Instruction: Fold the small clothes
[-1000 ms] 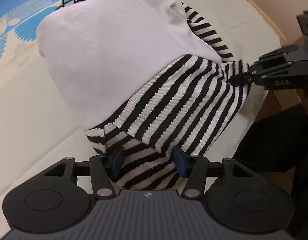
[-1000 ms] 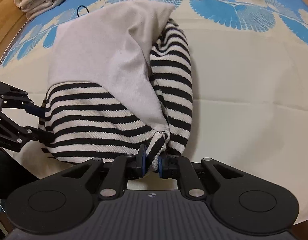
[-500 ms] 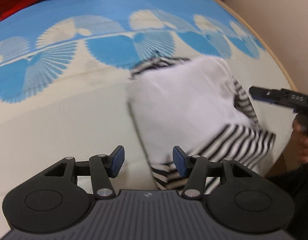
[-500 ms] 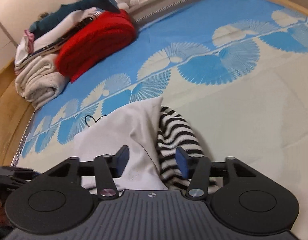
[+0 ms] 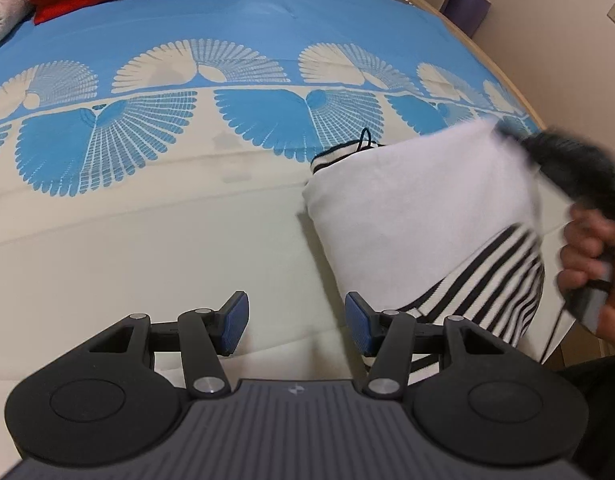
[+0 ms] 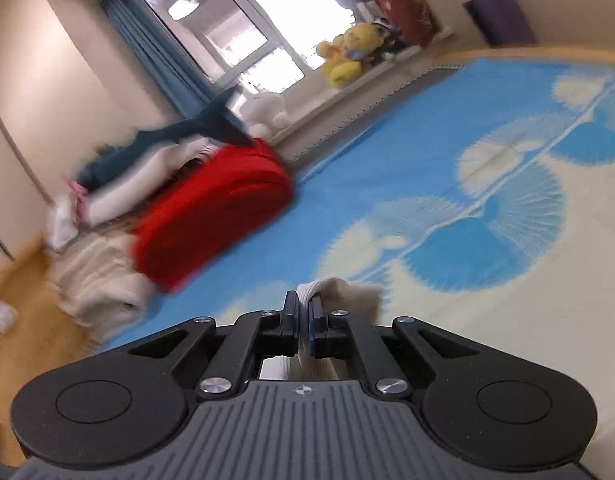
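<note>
**Q:** Where is the garment?

**A:** The garment [image 5: 419,216], white above and black-and-white striped at its lower edge, lies folded on the bedspread [image 5: 147,240] at about three o'clock in the left wrist view, near the bed's edge. A thin black loop shows at its far end, around twelve o'clock of the bundle.

**Q:** Who has hold of it?

**A:** The right gripper [image 6: 305,320]. Its jaws are pressed together on a fold of the white fabric, which pokes up between and beyond the pads. In the left view that gripper shows as a dark blur at the cloth's two-o'clock corner, with the right hand [image 5: 595,264] wrapped around its handle at three o'clock.

**Q:** And the left gripper?

**A:** The left gripper [image 5: 295,326] stands wide apart and holds nothing. Its blue pads [image 5: 235,322] sit above bare cream bedspread, and the right-side finger is just beside the striped hem.

**Q:** What surrounds the scene?

**A:** The bedspread is cream near the camera and turns blue with fan-shaped motifs farther off. A red blanket [image 6: 211,212] lies at nine o'clock in the right view, beside pale folded bedding [image 6: 99,276], with a dark shark plush [image 6: 179,132] on top. A yellow toy [image 6: 347,60] sits below the window [image 6: 243,28] at twelve o'clock. That view is motion-blurred.
</note>
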`<state>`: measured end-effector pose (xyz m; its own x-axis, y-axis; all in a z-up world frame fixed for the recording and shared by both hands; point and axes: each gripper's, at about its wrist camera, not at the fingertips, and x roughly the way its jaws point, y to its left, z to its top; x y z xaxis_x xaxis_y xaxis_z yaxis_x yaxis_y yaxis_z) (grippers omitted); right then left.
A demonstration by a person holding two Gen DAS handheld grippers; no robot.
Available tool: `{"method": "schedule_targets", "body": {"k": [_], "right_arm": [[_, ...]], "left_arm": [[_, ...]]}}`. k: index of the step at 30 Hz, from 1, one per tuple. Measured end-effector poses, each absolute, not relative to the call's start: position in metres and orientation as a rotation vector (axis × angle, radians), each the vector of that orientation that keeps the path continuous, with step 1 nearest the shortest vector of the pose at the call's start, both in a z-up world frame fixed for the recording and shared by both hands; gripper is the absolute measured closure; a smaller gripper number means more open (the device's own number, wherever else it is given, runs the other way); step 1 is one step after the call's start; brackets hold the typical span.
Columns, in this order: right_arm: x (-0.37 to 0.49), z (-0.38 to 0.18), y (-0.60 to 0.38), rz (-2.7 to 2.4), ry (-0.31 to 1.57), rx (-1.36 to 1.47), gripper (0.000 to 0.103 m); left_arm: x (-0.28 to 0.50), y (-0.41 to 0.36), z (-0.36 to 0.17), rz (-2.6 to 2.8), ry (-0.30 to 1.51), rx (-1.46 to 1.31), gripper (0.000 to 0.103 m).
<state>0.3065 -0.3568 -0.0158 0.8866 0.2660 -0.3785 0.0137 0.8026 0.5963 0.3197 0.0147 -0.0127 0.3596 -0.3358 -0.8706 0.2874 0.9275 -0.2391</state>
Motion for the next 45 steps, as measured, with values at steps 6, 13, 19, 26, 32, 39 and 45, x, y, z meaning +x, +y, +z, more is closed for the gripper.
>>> {"method": "schedule_targets", "body": {"k": [6, 13, 19, 26, 32, 39, 45], "right_arm": [[0.338, -0.069, -0.355, -0.082, 0.859, 0.500, 0.099], [0.304, -0.042, -0.381, 0.057, 0.718, 0.647, 0.063], [0.290, -0.058, -0.373, 0.243, 0.940, 0.536, 0.055], [0.270, -0.050, -0.383, 0.256, 0.917, 0.491, 0.103], [0.252, -0.042, -0.414, 0.198, 0.904, 0.538, 0.103], [0.258, -0.069, -0.395, 0.157, 1.048, 0.397, 0.103], [0.252, -0.039, -0.404, 0.168, 0.883, 0.446, 0.092]], "left_arm": [[0.319, 0.007, -0.014, -0.426, 1.138, -0.065, 0.044], [0.316, -0.006, -0.011, -0.456, 1.126, -0.068, 0.044], [0.314, -0.016, -0.014, -0.463, 1.131, -0.044, 0.044], [0.306, -0.043, -0.016, -0.530, 1.119, -0.043, 0.044], [0.294, -0.083, -0.023, -0.672, 1.129, 0.051, 0.044], [0.293, -0.100, -0.051, -0.655, 1.196, 0.204, 0.035], [0.294, -0.077, -0.027, -0.655, 1.172, 0.099, 0.035]]}}
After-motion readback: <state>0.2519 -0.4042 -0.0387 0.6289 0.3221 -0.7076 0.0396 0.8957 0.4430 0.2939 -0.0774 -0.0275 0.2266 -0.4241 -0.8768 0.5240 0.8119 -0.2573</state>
